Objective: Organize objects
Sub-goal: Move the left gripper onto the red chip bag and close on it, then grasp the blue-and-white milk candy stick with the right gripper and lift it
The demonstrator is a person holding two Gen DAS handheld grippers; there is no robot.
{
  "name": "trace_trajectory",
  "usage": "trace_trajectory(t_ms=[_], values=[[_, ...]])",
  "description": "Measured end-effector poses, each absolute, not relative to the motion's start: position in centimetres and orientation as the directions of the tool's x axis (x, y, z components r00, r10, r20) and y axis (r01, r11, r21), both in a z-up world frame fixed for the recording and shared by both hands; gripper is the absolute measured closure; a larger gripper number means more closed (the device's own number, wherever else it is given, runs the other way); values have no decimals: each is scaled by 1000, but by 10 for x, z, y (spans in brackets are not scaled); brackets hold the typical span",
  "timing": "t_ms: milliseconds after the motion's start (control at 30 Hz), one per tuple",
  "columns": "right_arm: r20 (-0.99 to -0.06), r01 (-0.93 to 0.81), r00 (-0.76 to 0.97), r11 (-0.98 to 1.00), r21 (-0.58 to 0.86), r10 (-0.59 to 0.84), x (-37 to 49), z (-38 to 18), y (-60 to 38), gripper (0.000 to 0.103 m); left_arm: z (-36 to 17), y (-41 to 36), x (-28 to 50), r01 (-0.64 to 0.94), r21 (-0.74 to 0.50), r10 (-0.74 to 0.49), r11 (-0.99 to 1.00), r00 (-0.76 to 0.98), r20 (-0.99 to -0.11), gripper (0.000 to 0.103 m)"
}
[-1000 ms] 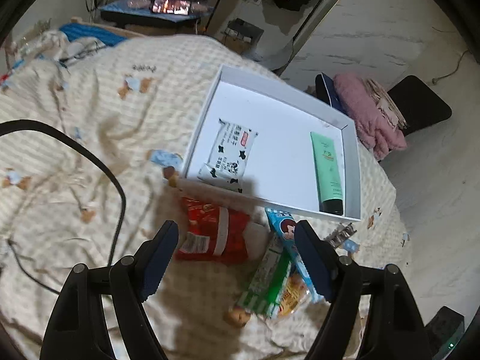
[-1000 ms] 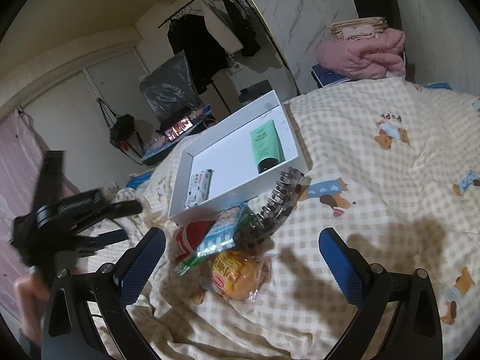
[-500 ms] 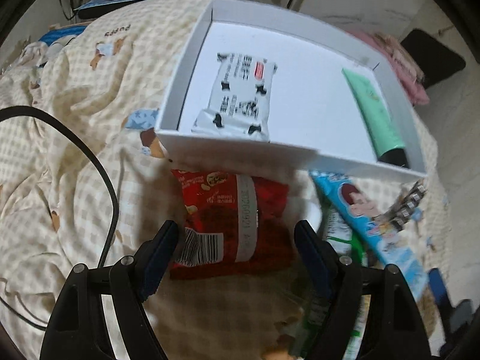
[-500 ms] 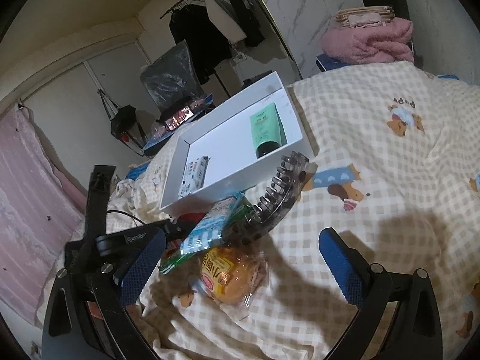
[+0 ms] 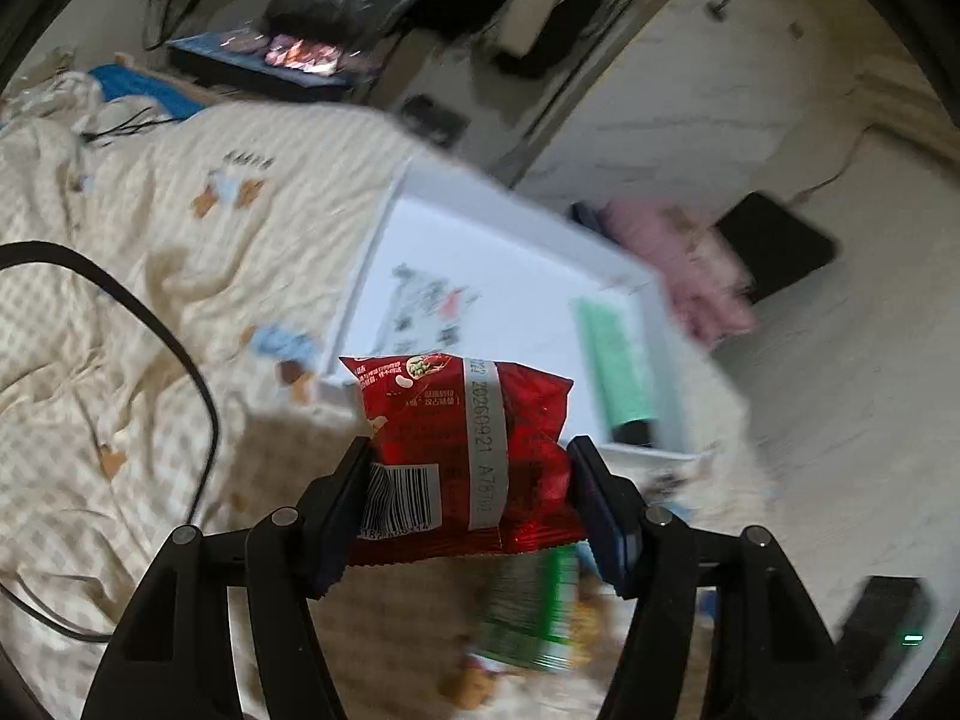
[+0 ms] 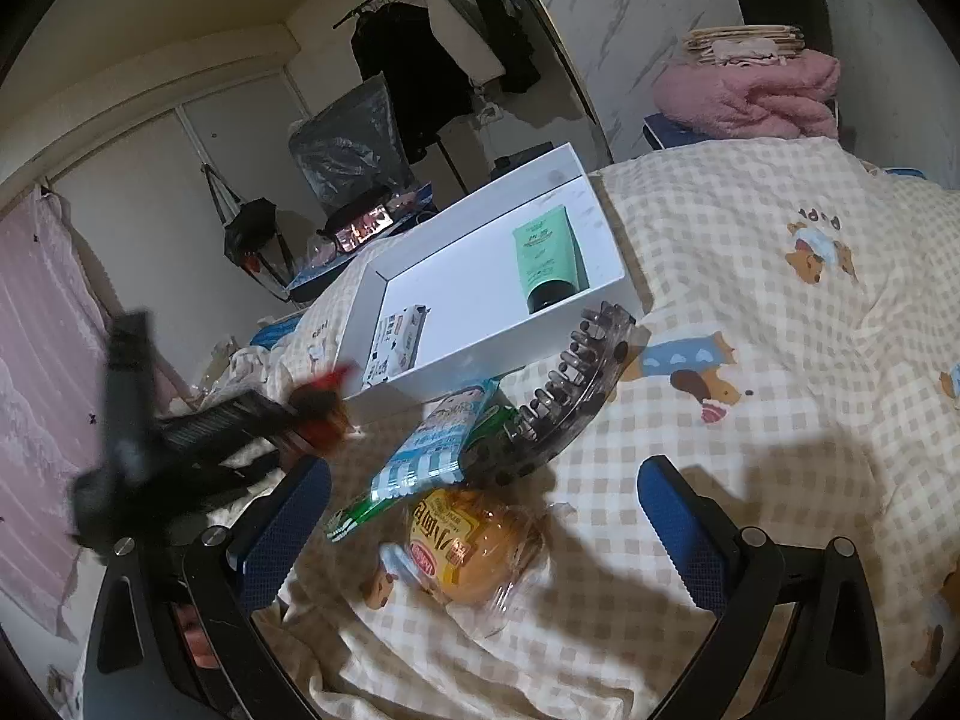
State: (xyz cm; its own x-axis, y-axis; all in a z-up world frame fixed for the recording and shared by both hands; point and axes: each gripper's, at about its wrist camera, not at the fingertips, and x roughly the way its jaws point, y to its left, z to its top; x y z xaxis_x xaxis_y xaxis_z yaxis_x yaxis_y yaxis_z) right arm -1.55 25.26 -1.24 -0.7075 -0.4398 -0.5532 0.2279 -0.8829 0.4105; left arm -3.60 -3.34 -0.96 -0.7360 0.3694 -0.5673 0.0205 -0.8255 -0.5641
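- The left tool (image 5: pixel 468 468) is clamped on a red snack bag (image 5: pixel 462 450), which it holds in the air above the bed (image 5: pixel 120 300), just short of the near wall of the white box (image 5: pixel 510 276).
- Two things already lie in the box: a black-and-white wipes pack (image 6: pixel 399 345) at one end and a green tube (image 6: pixel 547 255) at the other, well apart, with bare floor between them.
- The right tool (image 6: pixel 483 531) is spread wide and holds nothing; it hangs over the pile on the bed.
- Outside the box there are a blue striped packet (image 6: pixel 441 441), a green packet (image 6: pixel 360 510) partly under it, a dark hair clip (image 6: pixel 570 390) leaning against the box wall, and a wrapped bun (image 6: pixel 474 546) nearest the right tool.
- My reading: the sorting is about a third done. The red bag looks to be next into the box, and four things on the bed would then remain.
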Motion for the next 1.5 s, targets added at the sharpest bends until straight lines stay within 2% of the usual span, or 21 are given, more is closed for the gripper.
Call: trace_trajectory(t_ms=[100,267,633,900,1000,1067,1133,1367,1500], values=[[-558,236,-705,-887,398,-438,-13,-14,248,0,2,-27,-27,-57,-562,403,-825,-756,-516,35],[-578,257,-688,-892,370,-438,-13,-17,237,0,-1,-16,-36,-90,-561,438,-823,-729,-526,35],[-594,259,-662,-883,391,-457,-15,-24,235,0,-16,-22,-37,-64,-606,462,-793,-710,-531,35],[-651,268,-641,-914,306,-406,-16,-33,219,1,-19,-27,-37,-55,-622,467,-781,-713,-523,35],[-660,295,-649,-924,242,-380,-13,-34,208,6,-20,-27,-38,-47,-612,456,-790,-713,-533,35],[-671,303,-641,-926,224,-372,-14,-38,205,6,-21,-26,-38,-49,-610,456,-791,-711,-535,35],[-679,300,-638,-929,217,-365,-15,-42,204,16,-22,-25,-38,-50,-613,461,-789,-707,-536,35],[-670,305,-652,-932,196,-354,-12,-40,203,16,-23,-30,-38,-44,-625,463,-780,-713,-528,35],[-645,326,-678,-931,165,-352,-12,-15,199,16,-23,-34,-39,-43,-619,454,-784,-721,-524,35]])
